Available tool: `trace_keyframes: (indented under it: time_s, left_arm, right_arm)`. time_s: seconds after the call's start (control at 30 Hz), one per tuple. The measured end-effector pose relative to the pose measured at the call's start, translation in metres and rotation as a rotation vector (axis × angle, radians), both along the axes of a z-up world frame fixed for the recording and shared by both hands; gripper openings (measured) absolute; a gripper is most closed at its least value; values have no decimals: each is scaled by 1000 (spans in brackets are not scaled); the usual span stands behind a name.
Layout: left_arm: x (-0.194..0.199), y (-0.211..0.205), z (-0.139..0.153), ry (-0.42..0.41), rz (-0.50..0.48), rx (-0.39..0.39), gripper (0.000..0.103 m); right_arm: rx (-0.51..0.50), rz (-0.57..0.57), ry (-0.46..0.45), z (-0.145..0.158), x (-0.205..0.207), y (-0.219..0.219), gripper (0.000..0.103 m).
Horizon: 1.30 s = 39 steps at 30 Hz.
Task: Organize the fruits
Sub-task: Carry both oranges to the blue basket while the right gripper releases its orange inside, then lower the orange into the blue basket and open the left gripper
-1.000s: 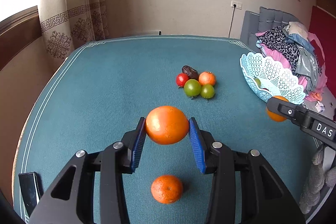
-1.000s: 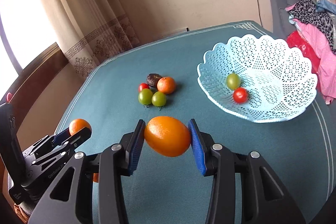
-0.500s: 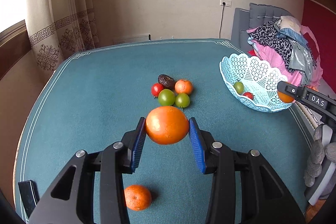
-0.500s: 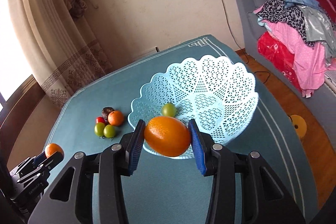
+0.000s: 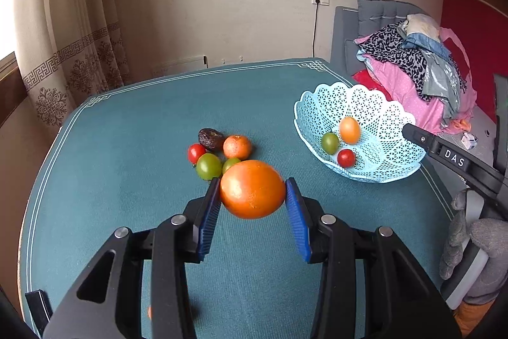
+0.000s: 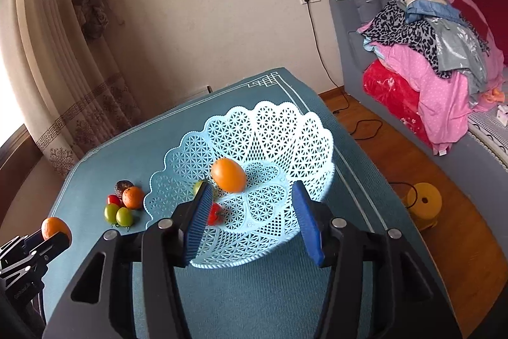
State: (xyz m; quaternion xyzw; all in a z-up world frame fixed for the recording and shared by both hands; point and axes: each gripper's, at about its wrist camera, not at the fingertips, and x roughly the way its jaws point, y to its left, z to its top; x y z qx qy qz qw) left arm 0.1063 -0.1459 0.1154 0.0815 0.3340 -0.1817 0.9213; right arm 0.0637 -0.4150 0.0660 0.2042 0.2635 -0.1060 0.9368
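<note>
My left gripper (image 5: pixel 253 193) is shut on a large orange (image 5: pixel 252 189), held above the teal table. My right gripper (image 6: pixel 250 212) is open over the pale blue lattice basket (image 6: pixel 304 145). An oval orange fruit (image 6: pixel 228 174) lies loose in the basket beyond its fingers, beside a green tomato (image 6: pixel 198 186) and a red tomato (image 6: pixel 216 213). The basket (image 5: pixel 384 113) shows these three fruits in the left wrist view too. A cluster remains on the table: a dark avocado (image 5: pixel 210 138), a tangerine (image 5: pixel 237 147), a red tomato (image 5: pixel 196 152) and two green tomatoes (image 5: pixel 208 166).
The table (image 5: pixel 127 148) has a teal cloth with a white border. A sofa with piled clothes (image 6: pixel 428 53) stands to the right. A yellow stool (image 6: pixel 424 203) sits on the wooden floor. A dark object (image 5: pixel 38 304) lies at the table's near left corner.
My right gripper opened and let go of the oval orange, which now lies in the basket. My left gripper moved forward toward the fruit cluster, still holding its orange.
</note>
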Motion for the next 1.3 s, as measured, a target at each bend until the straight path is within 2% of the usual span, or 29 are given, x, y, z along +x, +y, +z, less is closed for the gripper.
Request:
trace_keyframes:
  time_s: [0.3,0.9,0.97,1.0,1.03,1.3]
  left_arm:
    - [9,-43,0,22,-82,-10,42]
    - [31,-117,-12,70,-221,-32,43]
    - [30,-119,-11,68,-227,-34,50]
    - [29,-118,-10,61,-224,-34,64]
    - [28,-116,-8,50,-219,-37,72]
    - [34,-88,6,29,-138,-60,83]
  right_arm:
    - [28,-31,-34,4,-16,-9,56]
    - [69,-99,-36,0,-29,-29,62]
    - [73,-102,-34,-1,-29,-30,63]
    - [75,-103,-32,-2,-29,-30,64]
    - [78,-103,-30,-2,-30,-30,67]
    - [82,-92,-35,-2,-31,-25,69]
